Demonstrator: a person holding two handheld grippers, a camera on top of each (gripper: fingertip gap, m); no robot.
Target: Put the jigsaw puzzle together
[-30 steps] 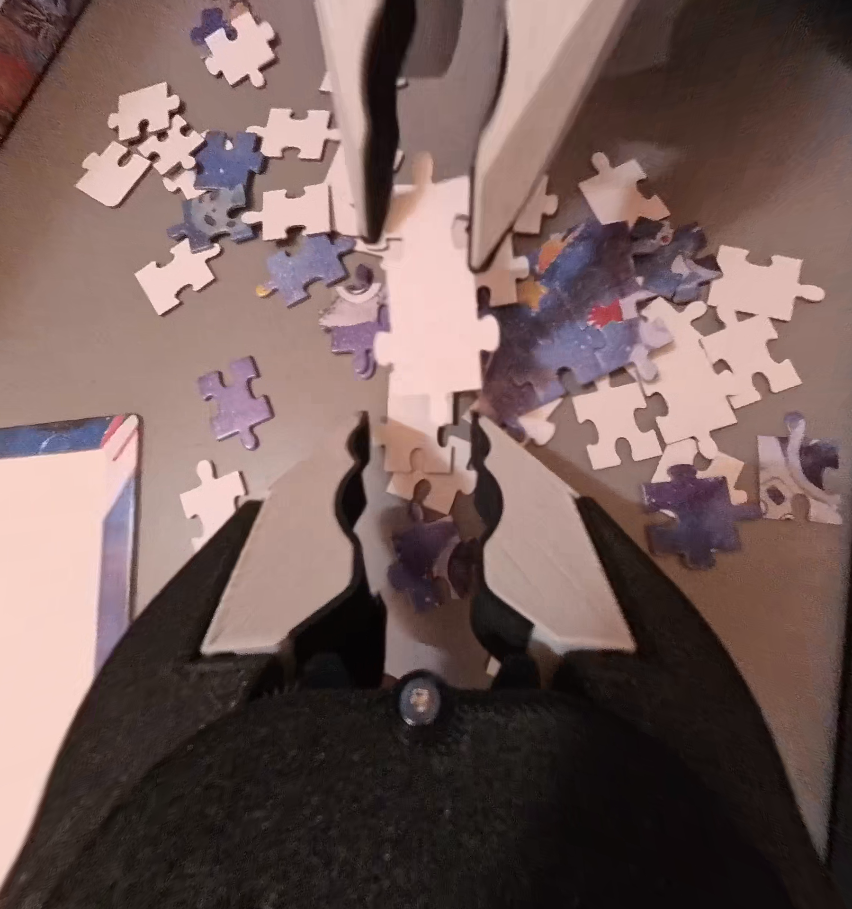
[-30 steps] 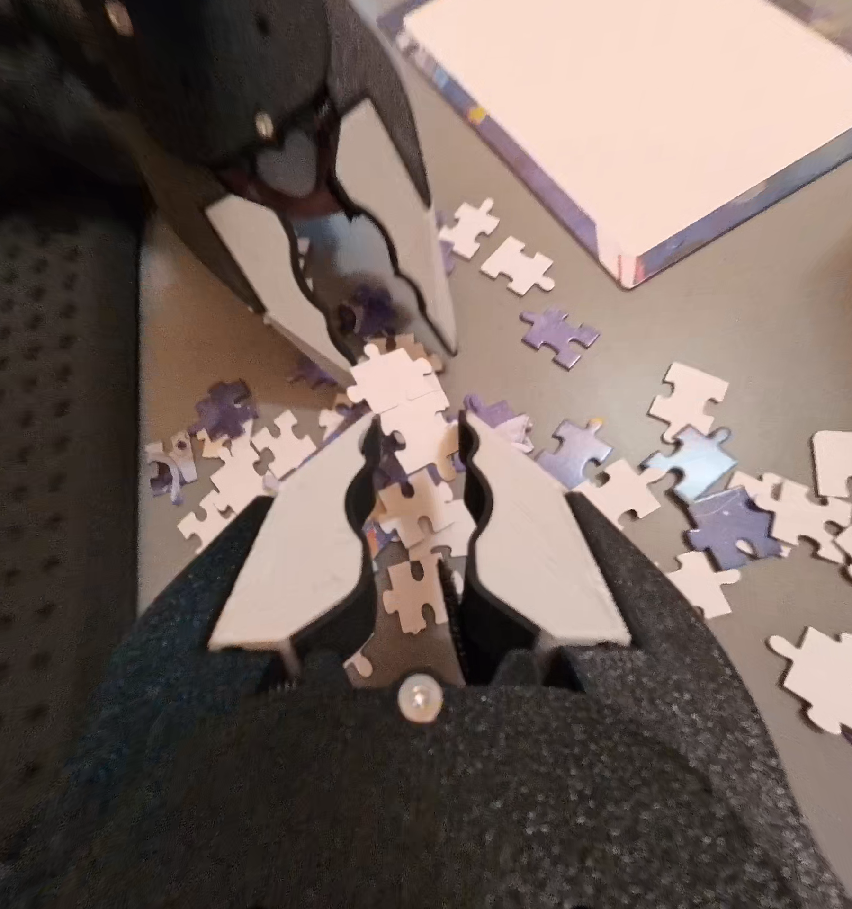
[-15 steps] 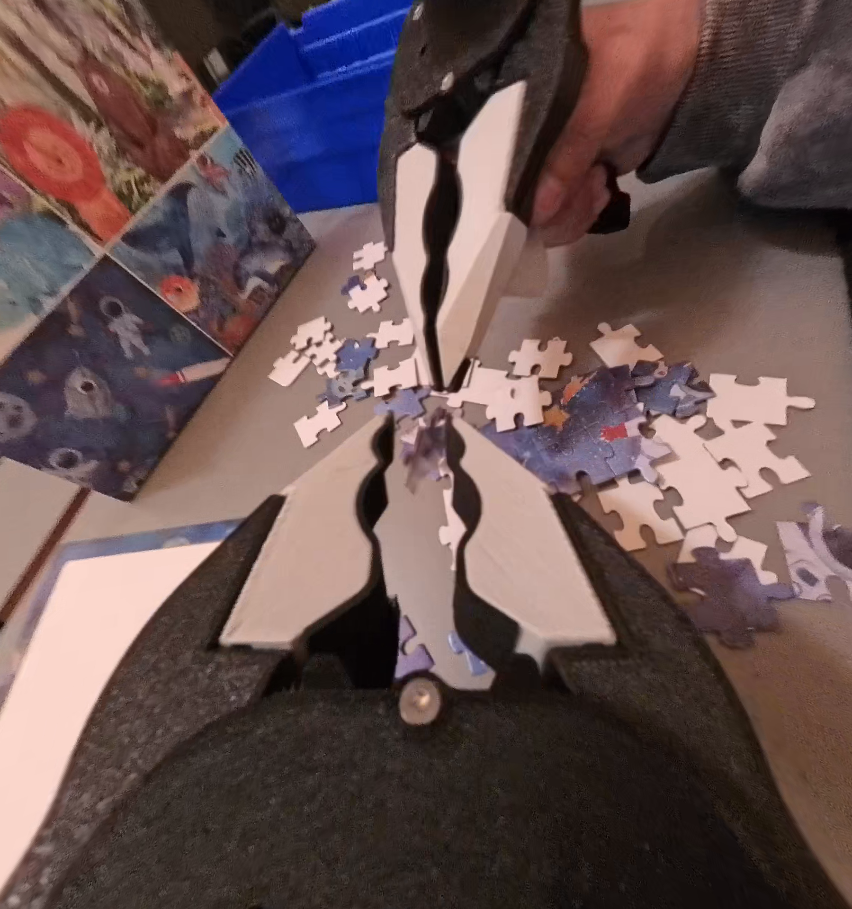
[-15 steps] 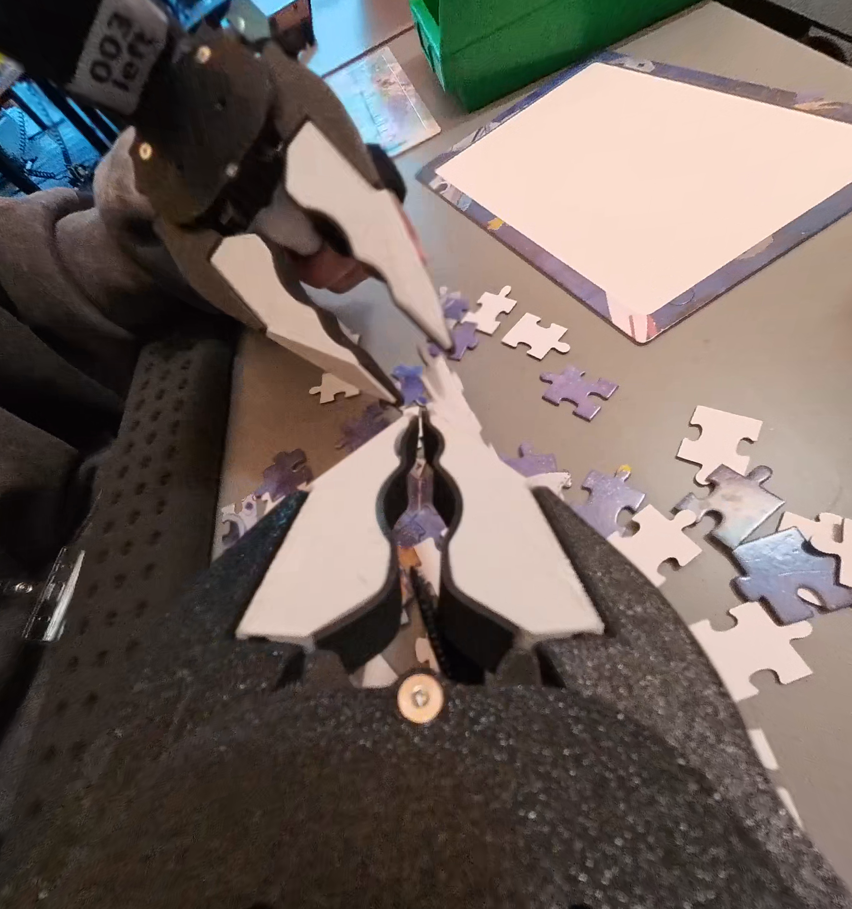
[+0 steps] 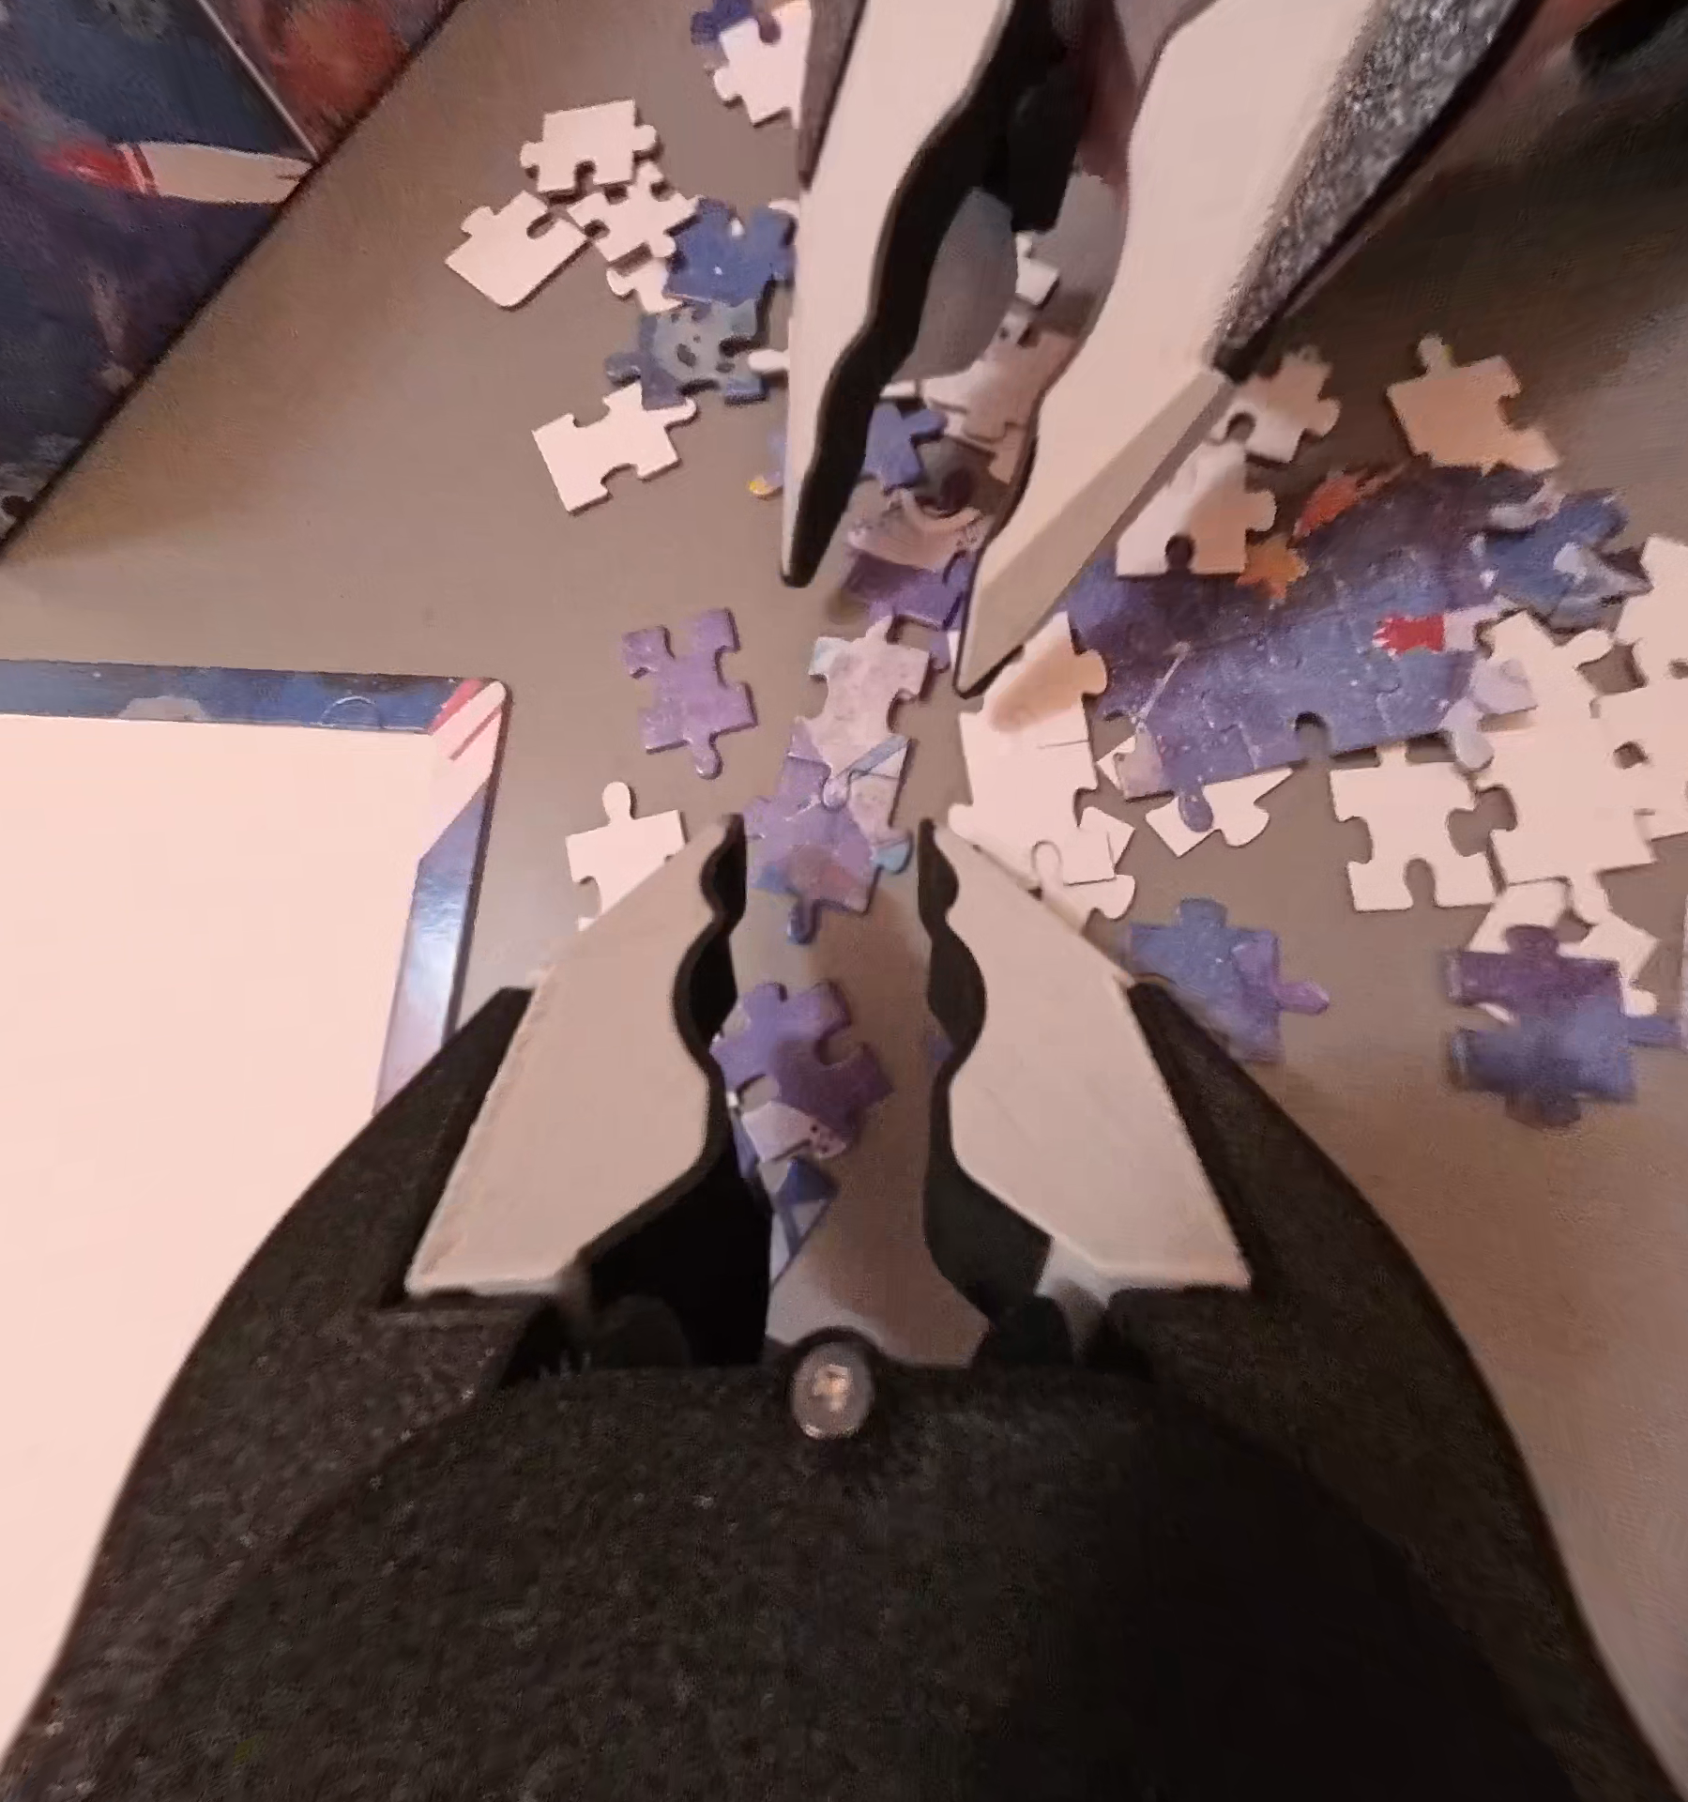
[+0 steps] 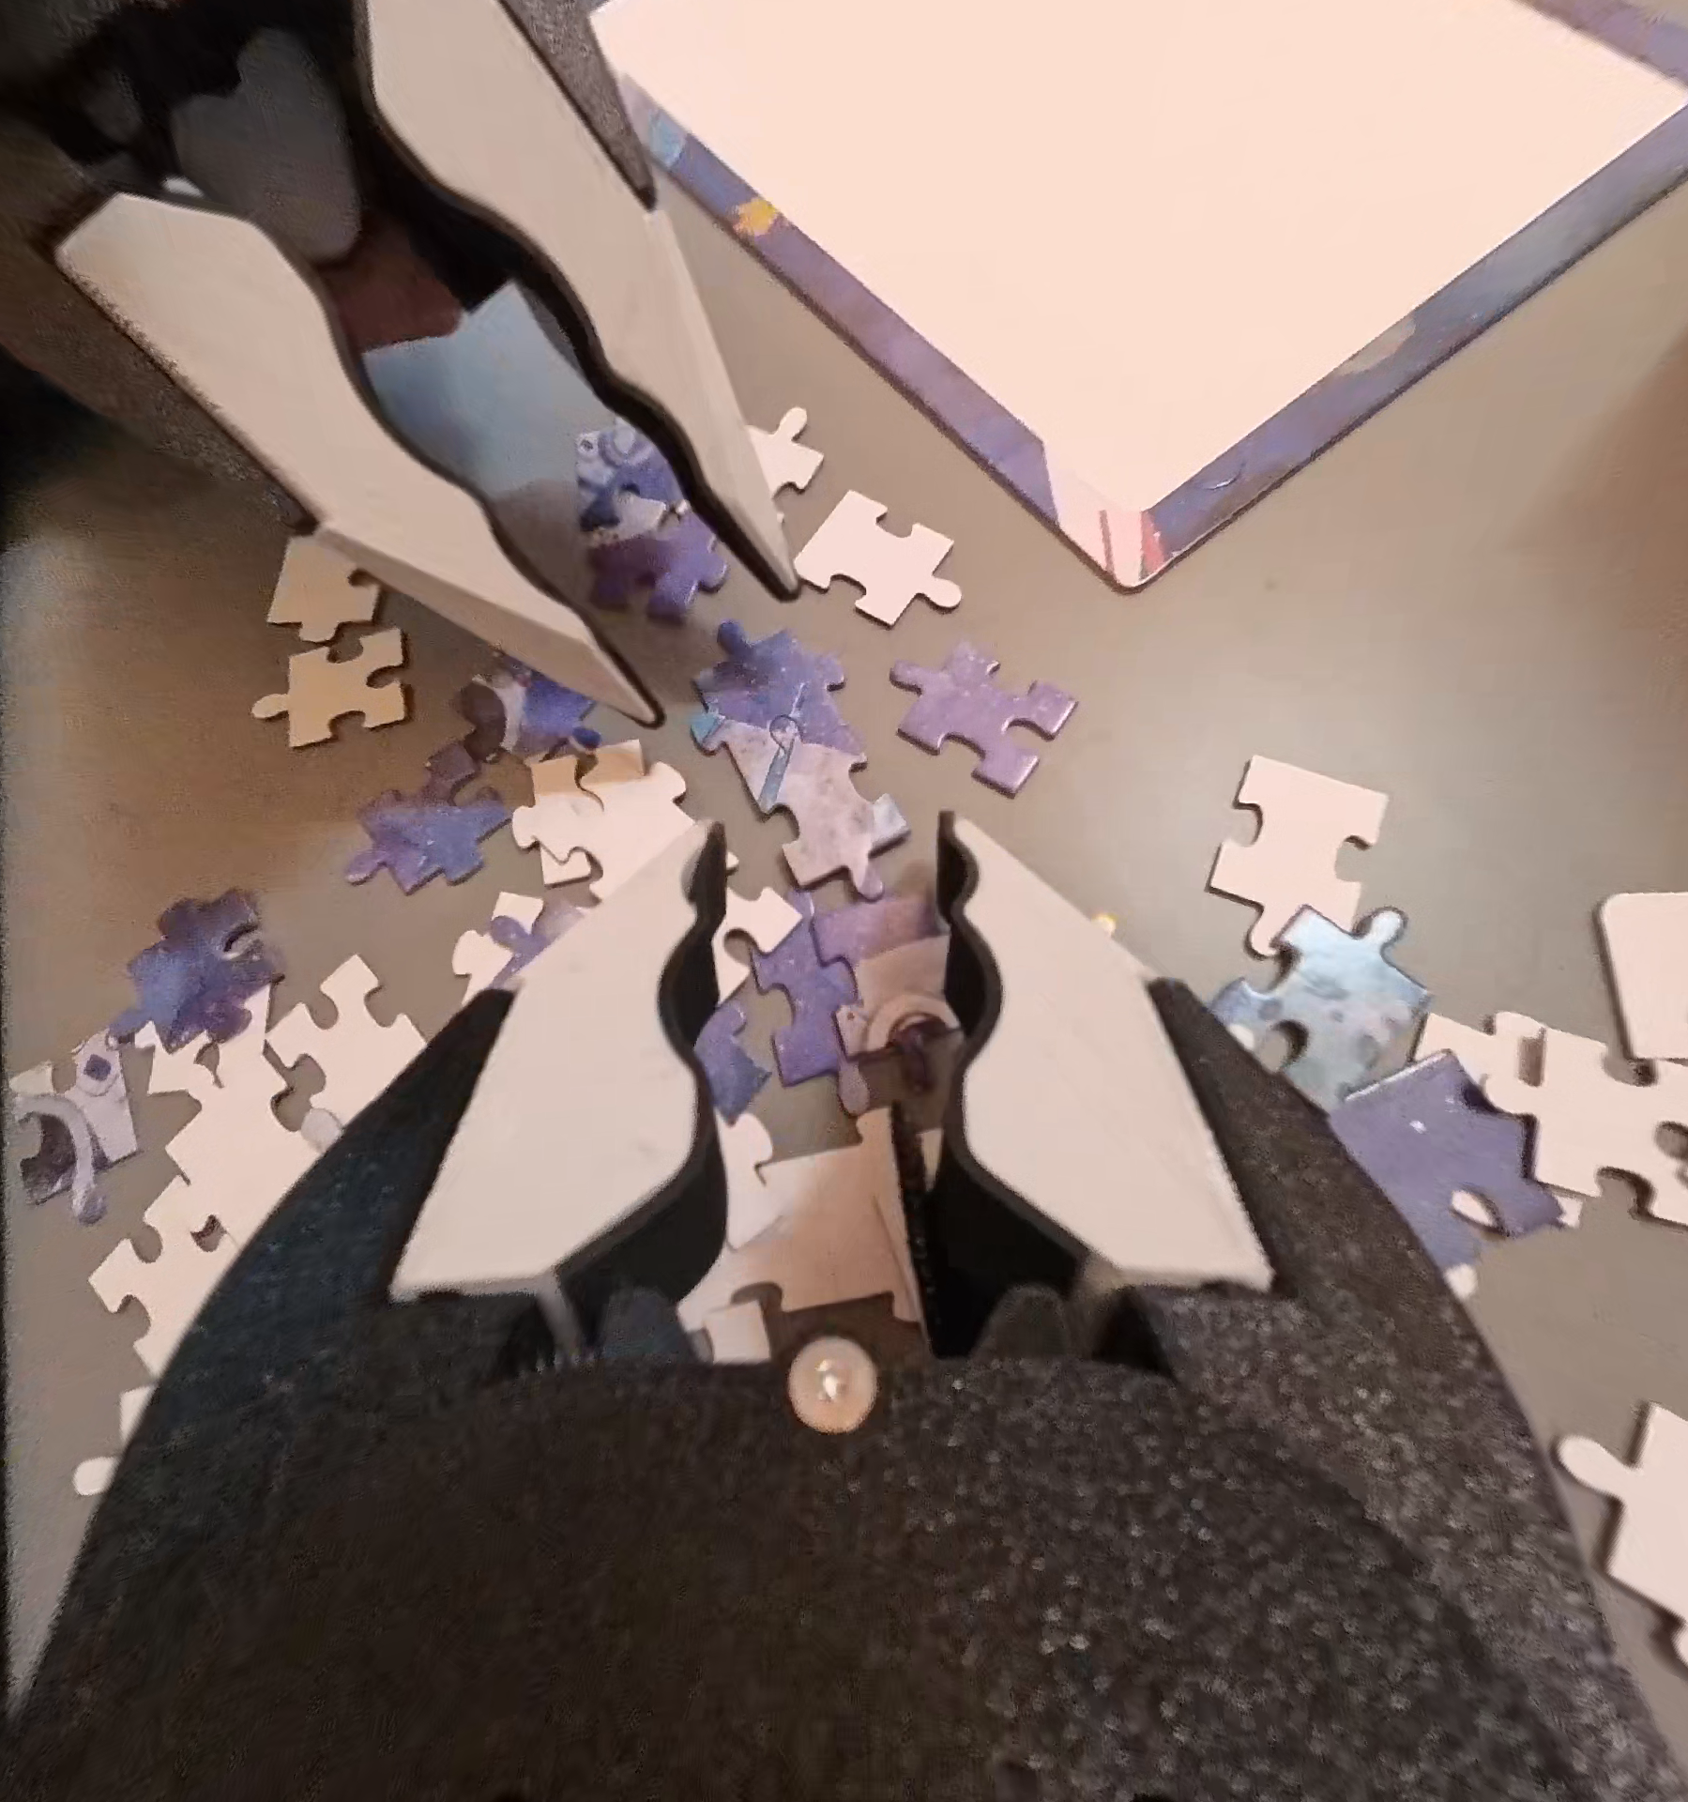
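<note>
Both claws gape above joined puzzle pieces (image 6: 801,761).

Crowded middle, open strip by the frame

Loose puzzle pieces (image 5: 1386,702) clutter the table (image 5: 264,507) centre; bare grey surface lies between them, the puzzle frame (image 5: 450,878) and the box (image 5: 89,244).

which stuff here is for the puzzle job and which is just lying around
For the job:
- loose cardboard puzzle pieces, some face up purple, some face down white
- joined blue puzzle section
- white puzzle tray with blue border
- left claw, open
- right claw, open

Just lying about:
- picture-covered box
</note>
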